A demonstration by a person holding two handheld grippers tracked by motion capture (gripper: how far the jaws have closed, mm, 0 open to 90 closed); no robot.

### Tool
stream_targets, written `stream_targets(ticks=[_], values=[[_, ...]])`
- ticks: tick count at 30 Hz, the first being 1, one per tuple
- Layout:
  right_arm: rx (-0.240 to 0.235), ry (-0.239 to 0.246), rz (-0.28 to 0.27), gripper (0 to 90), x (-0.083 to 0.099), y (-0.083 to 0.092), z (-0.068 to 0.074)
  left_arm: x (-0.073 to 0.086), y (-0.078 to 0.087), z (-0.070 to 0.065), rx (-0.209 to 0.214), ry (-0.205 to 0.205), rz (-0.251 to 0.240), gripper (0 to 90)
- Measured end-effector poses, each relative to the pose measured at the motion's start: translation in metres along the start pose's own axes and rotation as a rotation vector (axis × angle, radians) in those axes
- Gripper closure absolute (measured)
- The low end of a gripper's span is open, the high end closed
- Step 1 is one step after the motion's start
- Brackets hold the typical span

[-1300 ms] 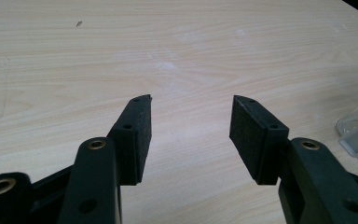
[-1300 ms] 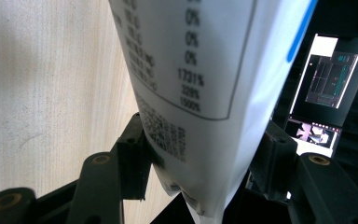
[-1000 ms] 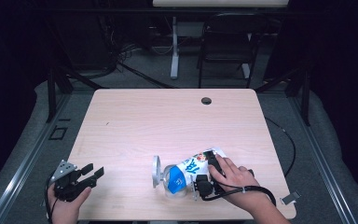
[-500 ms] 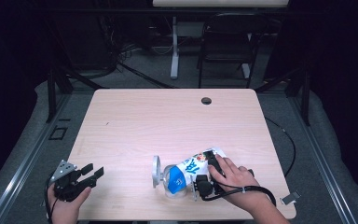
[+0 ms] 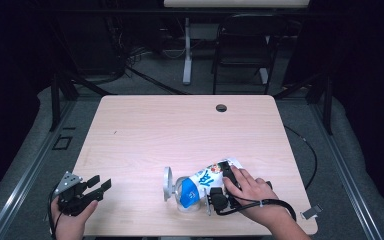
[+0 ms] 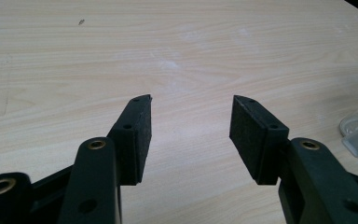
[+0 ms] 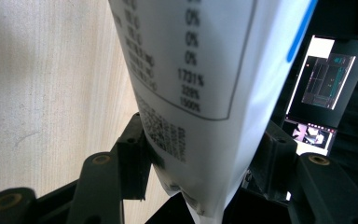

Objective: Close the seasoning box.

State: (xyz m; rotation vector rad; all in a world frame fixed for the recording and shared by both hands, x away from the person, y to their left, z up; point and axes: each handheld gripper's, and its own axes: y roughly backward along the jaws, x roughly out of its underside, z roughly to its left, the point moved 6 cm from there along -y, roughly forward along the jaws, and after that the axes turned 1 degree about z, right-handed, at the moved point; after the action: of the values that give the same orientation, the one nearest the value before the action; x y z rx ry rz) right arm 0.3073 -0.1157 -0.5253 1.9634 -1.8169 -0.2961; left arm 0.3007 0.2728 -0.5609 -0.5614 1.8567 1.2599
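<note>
Right hand-held gripper [image 5: 219, 192] clamped on a white-and-blue pouch [image 5: 207, 179], which lies tilted at the near edge of the desk [image 5: 180, 130], its lower end over a clear container [image 5: 182, 197] with a round lid [image 5: 167, 182] standing beside it. We judge the step to be emptying the pouch: we keep the grip firm on its flat faces and the mouth above the container. Left hand-held gripper [image 5: 87, 189] rests with jaws apart on nothing, well apart at the near left corner. The pouch mouth is hard to make out, its contents are hidden, and its print is blurred in the right gripper view.
</note>
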Motion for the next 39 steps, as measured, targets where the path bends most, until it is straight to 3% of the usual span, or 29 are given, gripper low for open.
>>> stream_targets(ticks=[39], values=[[0.019,0.034,0.007,46.8,-0.0011,0.0006,-0.0016,0.0007,-0.0005,0.0016,-0.003,0.008,-0.003,49.1]])
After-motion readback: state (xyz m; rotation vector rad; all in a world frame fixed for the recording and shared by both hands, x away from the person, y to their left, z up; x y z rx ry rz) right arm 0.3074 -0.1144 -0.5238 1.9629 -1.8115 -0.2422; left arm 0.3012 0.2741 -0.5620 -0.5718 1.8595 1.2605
